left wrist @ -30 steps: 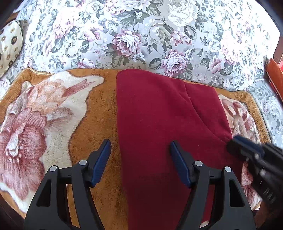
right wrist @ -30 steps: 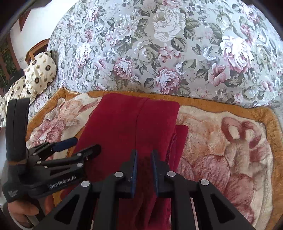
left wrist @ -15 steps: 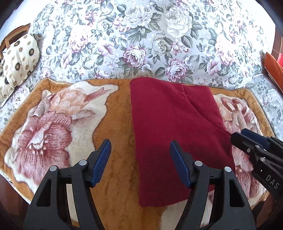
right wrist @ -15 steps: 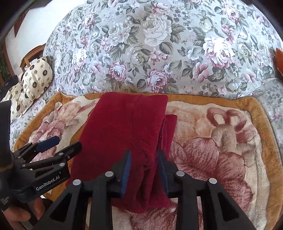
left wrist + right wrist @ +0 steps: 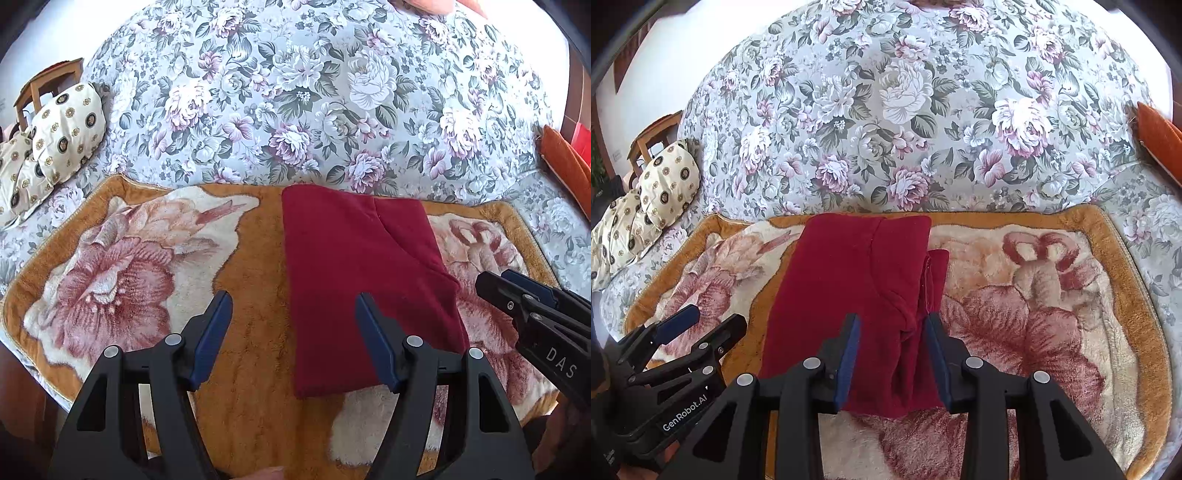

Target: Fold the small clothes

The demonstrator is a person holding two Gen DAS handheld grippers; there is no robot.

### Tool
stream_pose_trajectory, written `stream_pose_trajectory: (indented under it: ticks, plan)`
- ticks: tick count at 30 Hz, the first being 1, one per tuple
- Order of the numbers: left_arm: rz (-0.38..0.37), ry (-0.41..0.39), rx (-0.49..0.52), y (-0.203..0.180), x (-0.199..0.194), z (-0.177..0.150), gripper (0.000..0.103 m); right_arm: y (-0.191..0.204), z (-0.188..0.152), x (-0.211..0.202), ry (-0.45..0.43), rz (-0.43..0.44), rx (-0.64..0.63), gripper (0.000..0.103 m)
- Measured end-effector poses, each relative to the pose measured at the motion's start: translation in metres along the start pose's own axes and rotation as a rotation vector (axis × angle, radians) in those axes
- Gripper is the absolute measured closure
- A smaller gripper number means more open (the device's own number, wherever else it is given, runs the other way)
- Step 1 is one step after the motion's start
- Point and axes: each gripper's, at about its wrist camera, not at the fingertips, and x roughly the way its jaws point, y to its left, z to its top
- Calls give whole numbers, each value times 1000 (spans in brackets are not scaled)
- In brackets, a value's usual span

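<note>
A dark red garment [image 5: 351, 266] [image 5: 849, 280] lies folded in a long strip on the plush flower blanket [image 5: 255, 332] [image 5: 1034, 295]. A narrow fold sticks out along its right side. My left gripper [image 5: 292, 297] [image 5: 701, 323] hangs wide open above the blanket, over the garment's left edge, holding nothing. My right gripper [image 5: 891, 317] [image 5: 496, 278] hovers over the garment's near right corner. Its jaws are opening; the cloth shows between the fingers from below, and the pads do not press on it.
The blanket covers the seat of a floral sofa [image 5: 295, 110]. Cream patterned pillows [image 5: 62, 129] [image 5: 665, 177] lie at the left end, before a wooden chair [image 5: 48, 81]. An orange cushion [image 5: 565, 170] [image 5: 1160, 136] sits at the right end.
My right gripper opened and let go of the garment's right edge. Both grippers drew back and rose, so more of the sofa shows. The garment stayed flat.
</note>
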Motion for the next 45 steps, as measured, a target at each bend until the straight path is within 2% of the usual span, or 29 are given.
stream_pose_trajectory:
  ticks: [16, 39, 45]
  plan:
    - [3, -26, 11, -1, -13, -1, 34, 8, 0, -12, -29, 2, -10, 63]
    - [5, -14, -3, 3, -11, -1, 34, 8, -1, -2, 0, 3, -24, 62]
    - [1, -59, 40, 0, -13, -2, 34, 10, -2, 0, 6, 6, -30, 62]
